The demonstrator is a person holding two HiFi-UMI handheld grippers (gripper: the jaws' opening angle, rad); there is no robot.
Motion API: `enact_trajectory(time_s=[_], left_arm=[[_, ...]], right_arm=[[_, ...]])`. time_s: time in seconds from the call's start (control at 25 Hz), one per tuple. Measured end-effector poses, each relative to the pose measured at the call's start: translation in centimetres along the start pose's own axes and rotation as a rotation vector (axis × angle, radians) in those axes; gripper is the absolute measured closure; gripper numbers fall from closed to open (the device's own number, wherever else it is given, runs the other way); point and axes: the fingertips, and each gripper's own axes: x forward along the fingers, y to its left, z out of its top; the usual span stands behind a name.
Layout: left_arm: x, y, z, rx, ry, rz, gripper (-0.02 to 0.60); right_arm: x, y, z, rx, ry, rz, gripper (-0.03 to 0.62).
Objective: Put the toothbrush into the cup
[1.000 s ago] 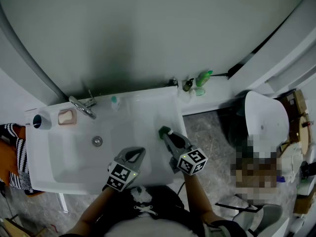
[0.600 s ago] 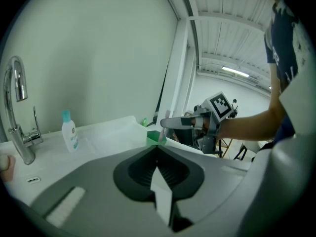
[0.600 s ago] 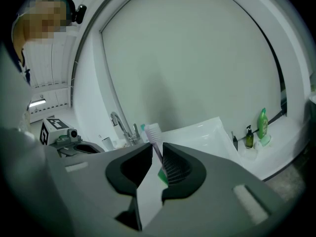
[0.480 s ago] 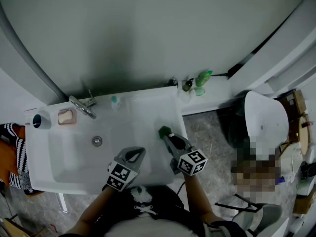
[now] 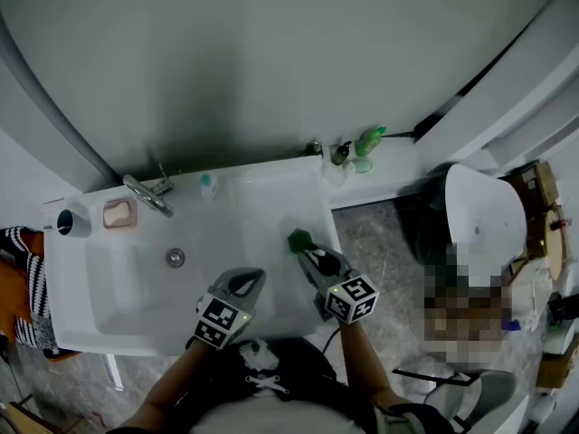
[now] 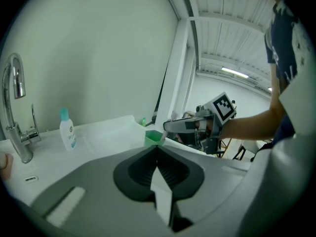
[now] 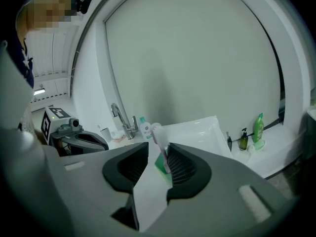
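A green cup (image 5: 299,240) stands on the sink's right rim (image 5: 323,208). My right gripper (image 5: 315,257) sits just behind and over it. In the right gripper view a toothbrush (image 7: 158,133) with a white head and pink handle stands upright in the green cup (image 7: 159,165), between the jaws of my right gripper (image 7: 158,151). The jaws have just been opening. The brush stays close to the right pad, while the left pad stands clear of it. My left gripper (image 5: 253,278) hovers over the basin's front, shut and empty. From it the green cup (image 6: 153,138) and right gripper (image 6: 170,127) show ahead.
Along the back of the sink are a chrome faucet (image 5: 149,194), a soap dish (image 5: 118,213), a grey cup (image 5: 72,222) and a small bottle (image 5: 207,185). The drain (image 5: 175,257) lies mid-basin. Green bottles (image 5: 369,143) stand on the ledge; a white toilet (image 5: 484,220) is at right.
The right gripper's jaws have spread apart around the toothbrush, which now stands in the cup. The left gripper has stayed where it was.
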Motion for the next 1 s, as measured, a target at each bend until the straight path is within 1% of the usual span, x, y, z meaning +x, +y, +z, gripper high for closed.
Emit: enact_trajectory(time_s=[0.12, 0.28, 0.4, 0.6, 0.64, 0.68, 0.72, 0.76, 0.88, 1.0], left_arm=[[0.0, -0.1, -0.1, 0.000, 0.002, -0.003, 0.581], [0.1, -0.2, -0.1, -0.001, 0.005, -0.006, 0.581], [0.2, -0.2, -0.1, 0.000, 0.006, -0.005, 0.581], [-0.1, -0.2, -0.1, -0.002, 0.003, -0.002, 0.581], [-0.1, -0.1, -0.1, -0.003, 0.003, -0.001, 0.581], [-0.1, -0.1, -0.2, -0.003, 0.003, 0.000, 0.581], [-0.1, -0.1, -0.2, -0.003, 0.003, 0.000, 0.581], [-0.1, -0.1, -0.2, -0.002, 0.002, -0.001, 0.581], [-0.2, -0.3, -0.1, 0.000, -0.002, 0.000, 0.581], [-0.3, -0.5, 0.2, 0.006, -0.011, 0.001, 0.581]], right_arm=[[-0.1, 0.0, -0.5, -0.022, 0.026, -0.010, 0.472], [-0.1, -0.2, -1.0, -0.004, 0.054, -0.017, 0.447], [-0.2, -0.7, -1.5, 0.005, 0.086, -0.040, 0.441], [-0.6, -1.1, -3.3, 0.060, 0.196, -0.095, 0.436], [-0.7, -1.0, -3.6, 0.076, 0.210, -0.100, 0.449], [-0.8, -0.8, -3.8, 0.094, 0.213, -0.100, 0.482], [-0.9, -0.6, -3.8, 0.114, 0.206, -0.097, 0.548], [-1.0, -0.3, -3.8, 0.138, 0.195, -0.088, 0.590], [-1.1, 1.0, -3.7, 0.209, 0.155, -0.034, 0.592], [-1.2, 2.3, -3.1, 0.235, 0.105, 0.002, 0.594]])
